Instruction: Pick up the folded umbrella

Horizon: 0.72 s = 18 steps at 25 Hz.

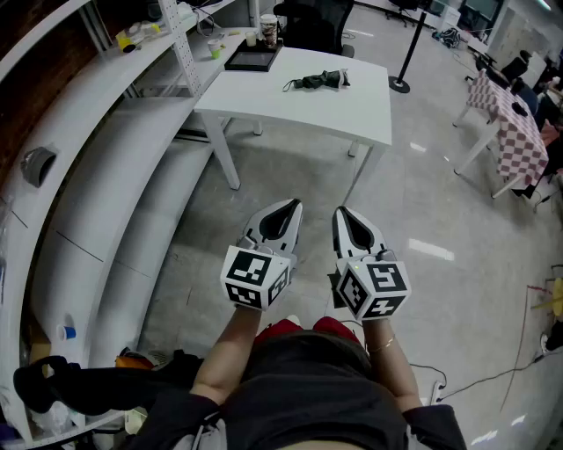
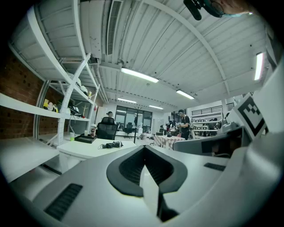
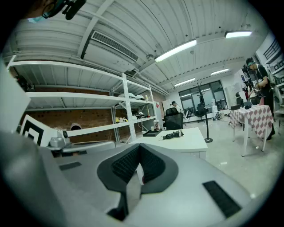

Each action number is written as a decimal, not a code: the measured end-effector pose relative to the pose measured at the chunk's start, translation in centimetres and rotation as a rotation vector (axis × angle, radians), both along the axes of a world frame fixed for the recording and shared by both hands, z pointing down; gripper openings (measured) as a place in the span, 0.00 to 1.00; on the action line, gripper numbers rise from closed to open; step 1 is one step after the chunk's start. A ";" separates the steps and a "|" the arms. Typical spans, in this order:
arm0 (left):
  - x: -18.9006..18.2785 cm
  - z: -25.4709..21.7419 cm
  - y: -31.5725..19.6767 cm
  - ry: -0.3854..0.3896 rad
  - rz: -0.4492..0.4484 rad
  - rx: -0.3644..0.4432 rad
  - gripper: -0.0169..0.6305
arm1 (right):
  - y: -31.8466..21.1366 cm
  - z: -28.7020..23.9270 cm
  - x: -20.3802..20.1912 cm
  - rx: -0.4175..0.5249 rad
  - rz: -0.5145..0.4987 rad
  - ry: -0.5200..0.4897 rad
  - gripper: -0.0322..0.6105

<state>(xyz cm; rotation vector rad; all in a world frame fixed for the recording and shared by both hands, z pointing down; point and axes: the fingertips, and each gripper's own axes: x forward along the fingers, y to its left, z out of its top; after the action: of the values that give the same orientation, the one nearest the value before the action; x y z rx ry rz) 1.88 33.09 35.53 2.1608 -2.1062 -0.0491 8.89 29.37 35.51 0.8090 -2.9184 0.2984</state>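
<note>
The folded black umbrella [image 1: 318, 81] lies on a white table [image 1: 352, 110] far ahead of me across the floor. It also shows small in the left gripper view, umbrella [image 2: 113, 144], and in the right gripper view, umbrella [image 3: 173, 134]. My left gripper [image 1: 289, 206] and right gripper [image 1: 342, 212] are held side by side over the floor, well short of the table. Both point toward it. In each the jaws meet at the tips with nothing between them: left gripper [image 2: 144, 148], right gripper [image 3: 140, 147].
A black tray [image 1: 253, 59] and a cup [image 1: 268, 31] stand at the table's far left. White shelving [image 1: 106, 158] runs along the left. A stanchion post [image 1: 407, 53], a black office chair [image 1: 312, 22] and a checkered table [image 1: 515, 132] stand beyond. Cables [image 1: 493, 378] lie on the floor at the right.
</note>
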 end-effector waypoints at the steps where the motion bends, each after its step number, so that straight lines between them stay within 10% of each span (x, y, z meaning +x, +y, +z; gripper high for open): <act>1: -0.1 0.0 0.1 0.000 0.001 0.000 0.05 | 0.1 0.0 -0.1 -0.011 0.003 -0.007 0.08; 18: -0.9 0.8 -0.6 -0.005 0.016 -0.024 0.05 | -1.1 0.8 -0.5 -0.073 0.045 0.012 0.08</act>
<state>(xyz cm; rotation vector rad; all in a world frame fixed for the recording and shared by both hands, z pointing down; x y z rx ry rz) 0.95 32.47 36.34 2.1660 -2.0816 -0.0165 8.35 28.24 36.28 0.8637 -2.8631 0.3995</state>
